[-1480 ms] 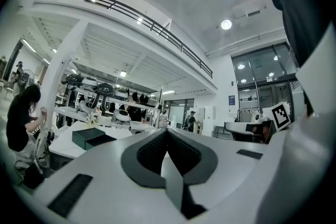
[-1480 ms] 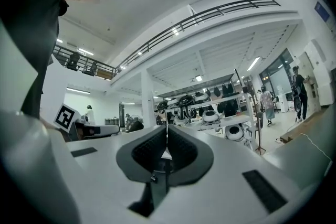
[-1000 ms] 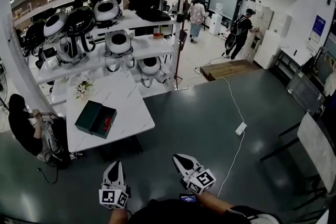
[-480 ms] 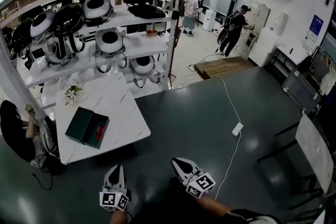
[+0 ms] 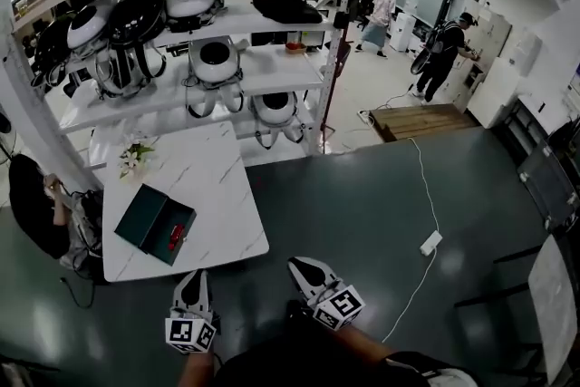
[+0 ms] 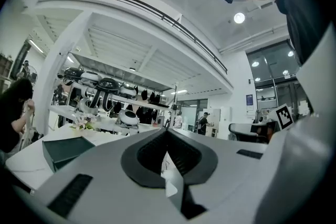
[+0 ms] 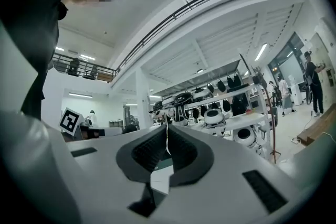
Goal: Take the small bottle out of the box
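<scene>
A dark green box lies open on the white marble table, ahead of me and to the left. A small red bottle rests in its right half. Both grippers hang low over the dark floor, short of the table's near edge. My left gripper is shut and holds nothing; its jaws meet at the tips, and the box shows beyond them to the left. My right gripper is likewise shut and holds nothing, with its tips together.
White flowers stand at the table's far left corner. A person sits at the table's left side. White shelves with round helmets rise behind it. A cable and power strip lie on the floor to the right.
The head view has shifted, so the table and box sit a little further right in the picture. Both grippers stay shut and low in front of me.
</scene>
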The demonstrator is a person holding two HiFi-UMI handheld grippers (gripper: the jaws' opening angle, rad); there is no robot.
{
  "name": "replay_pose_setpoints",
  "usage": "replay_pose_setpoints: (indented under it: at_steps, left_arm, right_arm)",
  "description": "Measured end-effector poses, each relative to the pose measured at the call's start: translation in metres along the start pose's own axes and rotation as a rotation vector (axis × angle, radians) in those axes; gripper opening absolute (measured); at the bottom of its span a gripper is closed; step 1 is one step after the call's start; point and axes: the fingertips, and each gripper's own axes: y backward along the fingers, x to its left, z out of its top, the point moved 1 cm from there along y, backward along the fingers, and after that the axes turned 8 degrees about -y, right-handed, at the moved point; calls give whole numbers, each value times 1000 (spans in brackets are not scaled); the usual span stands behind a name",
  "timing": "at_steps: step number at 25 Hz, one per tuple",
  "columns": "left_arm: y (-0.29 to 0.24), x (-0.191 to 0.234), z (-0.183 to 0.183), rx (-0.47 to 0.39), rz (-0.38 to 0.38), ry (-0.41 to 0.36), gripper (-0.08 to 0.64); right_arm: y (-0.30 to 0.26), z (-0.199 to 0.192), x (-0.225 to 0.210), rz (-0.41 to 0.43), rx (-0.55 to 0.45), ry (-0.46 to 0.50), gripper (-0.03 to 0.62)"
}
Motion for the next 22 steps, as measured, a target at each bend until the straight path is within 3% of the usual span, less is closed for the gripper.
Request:
replay_pose_setpoints:
  at_steps: [6,10,13,18,22]
  left_arm:
    - [-58,-3,12,8,90,-16,15]
    - [-83,6,9,-16,159,48,15]
    - [-92,19,4,-1,225,48,15]
    - [-76,43,4,34,335,33,15]
    - [-68,83,6,70,380,-39,15]
  right_arm:
    - [-36,24,-61,102,35,-11,35]
    - [-58,29,-94,187,69,-14,35]
    - [-80,27,-113,244,89,-18,35]
    - [-130,14,-115,347,145,-58,35]
    - [-176,10,-96,413,162,-47,35]
